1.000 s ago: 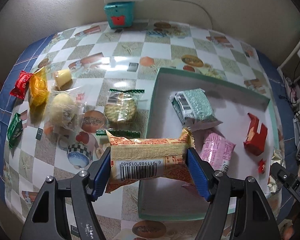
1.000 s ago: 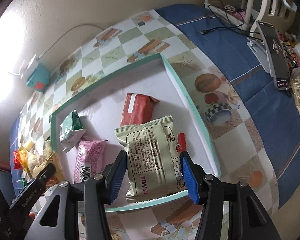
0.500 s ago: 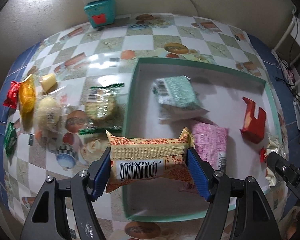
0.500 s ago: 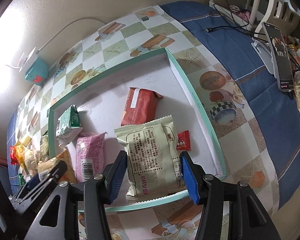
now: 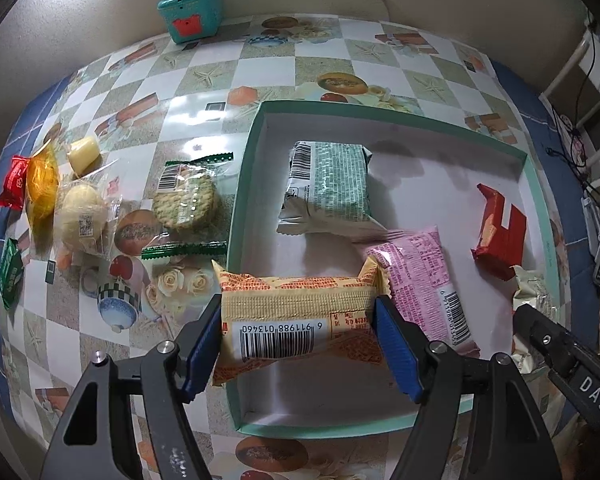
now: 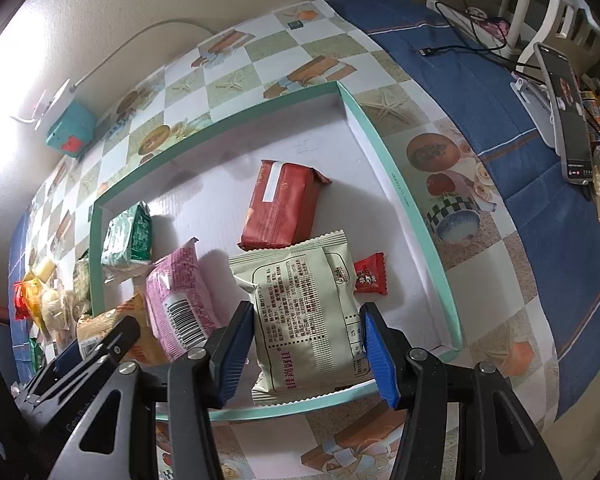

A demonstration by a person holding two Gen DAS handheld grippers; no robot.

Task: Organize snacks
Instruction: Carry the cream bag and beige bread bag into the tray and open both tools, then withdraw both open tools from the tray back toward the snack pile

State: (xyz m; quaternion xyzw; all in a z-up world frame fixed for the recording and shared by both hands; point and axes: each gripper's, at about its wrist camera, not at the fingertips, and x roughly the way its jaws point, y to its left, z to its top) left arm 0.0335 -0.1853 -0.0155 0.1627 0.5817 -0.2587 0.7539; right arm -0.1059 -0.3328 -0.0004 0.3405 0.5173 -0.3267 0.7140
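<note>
left hand-held gripper [image 5: 298,334], orange packet [image 5: 300,320], barcode 6911988013460

Left gripper [image 5: 298,330]: now over the box [image 5: 236,216] interior, carrying the orange pack [image 5: 300,320] (earlier above the left rim).
Right gripper [image 6: 306,344]: beige pack [image 6: 304,312] now slightly farther into the box [image 6: 396,196].

**Occluded / unreadable**

Pink packet [image 5: 422,284] partly covered by orange packet [image 5: 300,316] and blue pad. Beige packet [image 5: 534,300] mostly hidden behind right gripper [image 5: 568,364]. Fine print on green packet [image 5: 332,184] unreadable. Phone [image 6: 568,116] screen too small to read.
</note>
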